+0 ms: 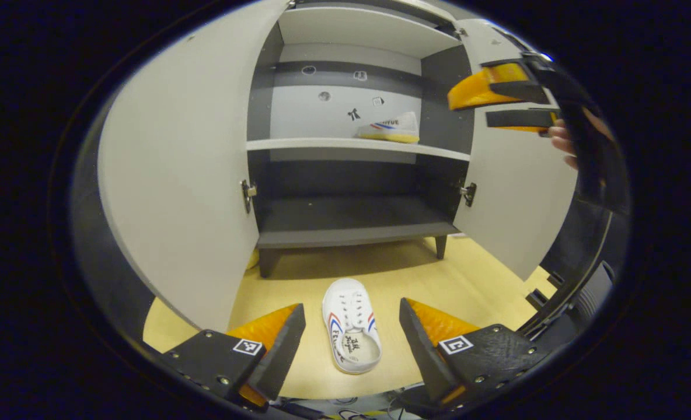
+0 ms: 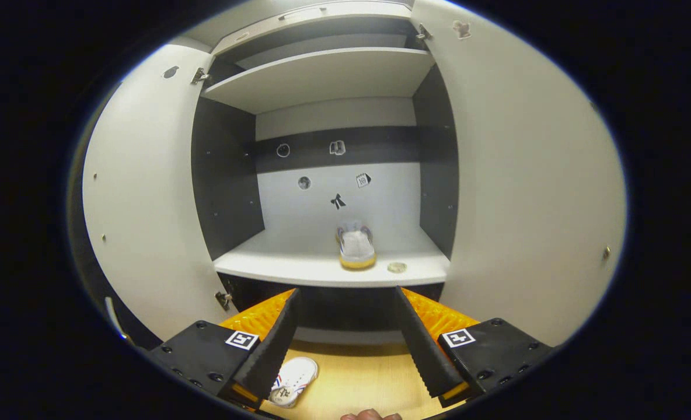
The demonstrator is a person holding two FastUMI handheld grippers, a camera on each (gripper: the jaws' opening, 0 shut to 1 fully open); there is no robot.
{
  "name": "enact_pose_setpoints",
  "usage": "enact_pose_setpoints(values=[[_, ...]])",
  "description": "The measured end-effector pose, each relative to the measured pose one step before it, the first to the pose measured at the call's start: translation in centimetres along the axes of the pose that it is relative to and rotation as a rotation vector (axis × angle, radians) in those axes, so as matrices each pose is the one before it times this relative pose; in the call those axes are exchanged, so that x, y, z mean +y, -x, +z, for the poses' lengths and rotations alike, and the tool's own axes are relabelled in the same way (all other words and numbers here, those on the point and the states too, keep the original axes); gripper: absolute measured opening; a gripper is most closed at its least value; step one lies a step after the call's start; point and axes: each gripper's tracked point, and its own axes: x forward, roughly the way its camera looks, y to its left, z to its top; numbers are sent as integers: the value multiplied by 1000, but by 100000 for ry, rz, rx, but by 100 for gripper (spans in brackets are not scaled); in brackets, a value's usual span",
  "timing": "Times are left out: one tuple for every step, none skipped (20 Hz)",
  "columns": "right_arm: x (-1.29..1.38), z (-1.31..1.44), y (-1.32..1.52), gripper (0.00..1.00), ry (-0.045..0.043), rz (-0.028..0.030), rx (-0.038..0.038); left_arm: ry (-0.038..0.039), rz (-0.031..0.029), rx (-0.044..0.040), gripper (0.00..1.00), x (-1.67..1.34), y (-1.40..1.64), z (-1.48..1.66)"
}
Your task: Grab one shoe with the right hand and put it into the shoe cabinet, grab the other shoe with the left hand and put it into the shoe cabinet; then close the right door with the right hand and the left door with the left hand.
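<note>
A white shoe (image 1: 351,332) with red and blue stripes lies on the wooden floor in front of the shoe cabinet (image 1: 345,146), toe toward it. My left gripper (image 1: 351,335) hangs open above it, a finger on each side, not touching. A second white shoe (image 1: 389,128) stands on the white middle shelf (image 1: 299,144); in the right gripper view that shoe (image 2: 356,248) sits heel toward me. My right gripper (image 2: 345,332) is open and empty just outside the shelf; it also appears in the left gripper view as the right gripper (image 1: 512,108), held by a hand. The floor shoe (image 2: 292,379) shows low down.
Both cabinet doors stand wide open: the left door (image 1: 176,175) and the right door (image 1: 515,198). A dark lower shelf (image 1: 345,221) and a white upper shelf (image 2: 322,73) are bare. A small round disc (image 2: 397,267) lies on the middle shelf's front edge. Small stickers dot the back panel.
</note>
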Motion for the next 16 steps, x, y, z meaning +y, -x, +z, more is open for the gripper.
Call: enact_pose_setpoints(values=[[-153, -1249, 1219, 98, -684, -435, 2230, -560, -1357, 2124, 93, 171, -1267, -537], [157, -1145, 1209, 99, -646, 353, 1846, -1375, -729, 1740, 93, 456, -1305, -665], [-128, -891, 1224, 98, -441, -626, 582, -2054, -377, 1805, 93, 423, -1312, -552], [-377, -595, 1261, 98, 204, -1526, -59, -2047, -858, 2465, 93, 146, -1077, -938], [-514, -529, 1147, 98, 75, -2200, -107, -913, -670, 3241, 93, 185, -1119, -1043], [-442, -581, 1054, 98, -689, -2288, 52, 351, -1370, 2542, 93, -11, -997, -991], [-544, -346, 1065, 98, -1340, -2037, -44, 1046, -772, 2231, 93, 158, -994, -814], [-560, -338, 1029, 98, -1110, -2503, -106, 763, -312, 2510, 93, 518, -914, -917], [-971, -251, 1006, 98, -722, -3125, -355, 294, -528, 1990, 93, 316, -781, -598], [-1230, -341, 1033, 99, -577, -3817, -501, 365, -575, 1317, 93, 243, -685, -453], [-1450, -396, 1010, 99, -1487, -4403, 75, 388, -1264, 1618, 93, 89, -566, -361], [-1450, -538, 1151, 98, -2655, -4601, 233, -172, -716, 1420, 93, 148, -498, -385], [-1580, -307, 793, 98, -2973, -4507, 904, -272, 320, 1157, 93, 275, -418, -406], [-1427, -321, 341, 98, -2831, -4674, 1529, -197, -729, 1435, 93, 44, -404, -441], [-1563, -600, 562, 98, -2034, -4209, 1702, 299, -1193, 901, 93, -107, -345, -435], [-1582, -636, 339, 98, -1415, -4588, 1151, 588, -1462, 629, 94, -171, -251, -165]])
